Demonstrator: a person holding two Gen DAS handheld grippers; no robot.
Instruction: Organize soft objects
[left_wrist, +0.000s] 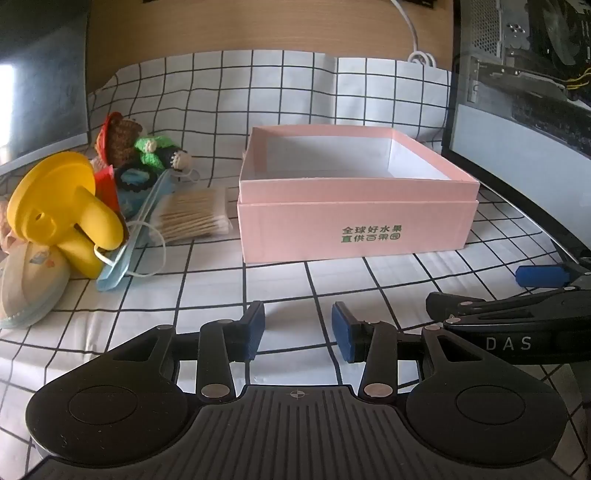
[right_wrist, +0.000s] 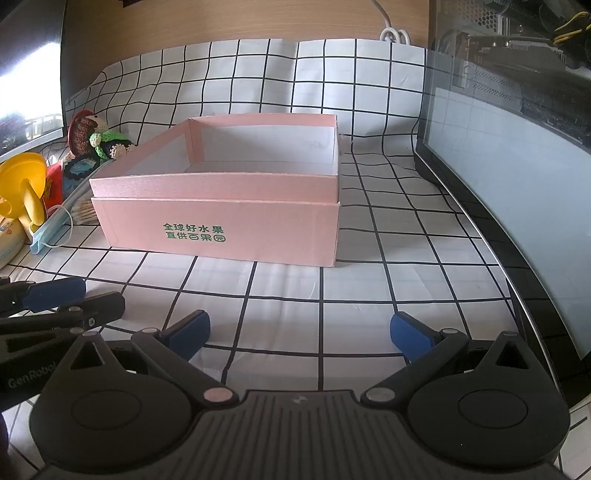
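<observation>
Grippers sit nearest the cameras, both low over the black-and-white checked cloth (left_wrist: 280, 280). Left gripper (left_wrist: 297, 332): jaws spread, blue pads apart, nothing between them. Right gripper (right_wrist: 299, 332): jaws spread wider, likewise holding nothing. In the left wrist view the right gripper enters at the right edge, just beside the left one; in the right wrist view the left gripper shows at the left edge.

Beyond the grippers, in the middle of the cloth, stands the pink box (left_wrist: 354, 229), open at the top, its white interior bare in both views. Green printed characters mark its front wall. The upper section sits nested inside a slightly wider lower section.

Soft objects lie in a cluster left of the box, well apart from both grippers. Nearest is a pale fabric pouch (left_wrist: 29, 284), then a blue face mask (left_wrist: 125, 254) with white ear loops, lying against a yellow plastic item (left_wrist: 62, 210). A pack of cotton swabs (left_wrist: 192, 218) lies just beside the box's left wall. A red item (left_wrist: 105, 184) sits behind the yellow one; its nature cannot be told. Farther back, a dark-rimmed blue crochet piece (left_wrist: 135, 179), a green crochet figure (left_wrist: 155, 151) and a brown and red crochet piece (left_wrist: 114, 138) are piled together.

At the rear the cloth rises against a wooden panel (left_wrist: 258, 26), and a computer case (left_wrist: 524, 92) stands to the right
</observation>
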